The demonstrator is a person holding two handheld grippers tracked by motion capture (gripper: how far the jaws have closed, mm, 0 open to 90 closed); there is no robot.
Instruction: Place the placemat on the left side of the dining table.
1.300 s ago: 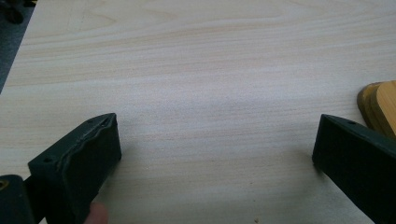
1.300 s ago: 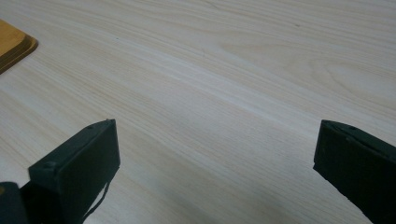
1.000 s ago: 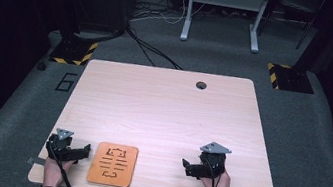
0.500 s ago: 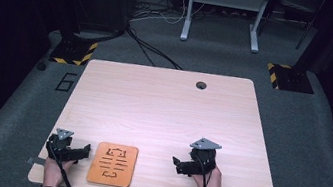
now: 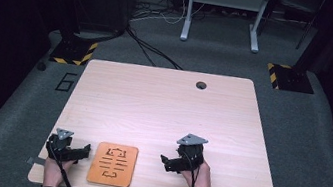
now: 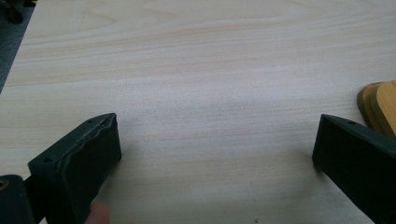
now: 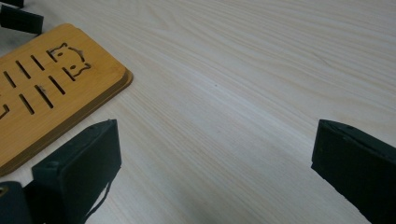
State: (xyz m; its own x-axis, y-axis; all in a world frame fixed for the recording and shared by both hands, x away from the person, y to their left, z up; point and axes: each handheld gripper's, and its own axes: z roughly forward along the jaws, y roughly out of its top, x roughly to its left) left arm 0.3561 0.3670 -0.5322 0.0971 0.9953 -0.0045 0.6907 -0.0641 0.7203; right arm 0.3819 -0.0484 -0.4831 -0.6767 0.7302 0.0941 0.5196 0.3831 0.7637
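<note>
wooden board (image 5: 113, 164) lay flat near the table (image 5: 163, 103) front edge | left gripper (image 5: 75, 150) just left of board, right gripper (image 5: 167, 163) near its right, both jaws wide, empty | we judged approach step; next: close in on a board edge | right gripper view gave us cut-out slots
</note>
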